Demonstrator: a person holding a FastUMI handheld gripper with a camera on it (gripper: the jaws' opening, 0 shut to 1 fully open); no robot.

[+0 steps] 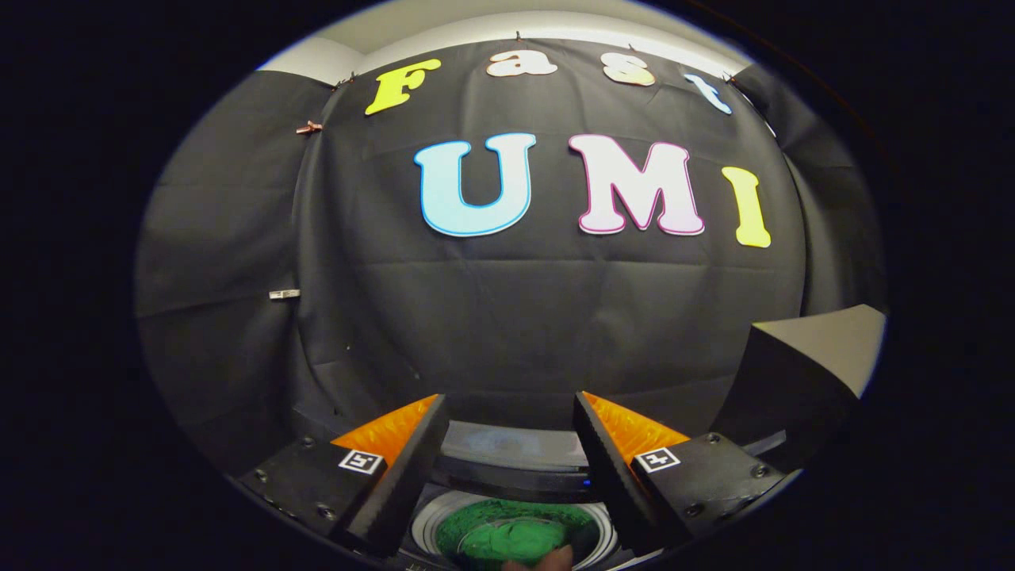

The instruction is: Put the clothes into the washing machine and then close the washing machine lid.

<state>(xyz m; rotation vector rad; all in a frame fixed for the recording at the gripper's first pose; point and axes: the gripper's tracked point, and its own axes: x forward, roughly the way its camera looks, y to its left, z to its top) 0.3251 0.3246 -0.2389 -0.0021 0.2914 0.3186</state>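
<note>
My gripper (511, 416) hangs above the washing machine with its two fingers spread wide and nothing between them. Below and between the fingers I see the machine's round drum opening (444, 517). A green cloth (511, 539) lies inside the drum. The dark back rim of the machine (515, 476) runs just beyond the opening, under the fingertips. At the right, past the right finger, a dark slanted panel with a pale top face (801, 373) stands raised; it looks like the machine's lid, but I cannot be sure.
The black cloth wall of the booth (515, 317) stands close behind the machine. A small clip (284, 294) sits on the wall at the left. A bit of a hand (547, 561) shows at the drum's near edge.
</note>
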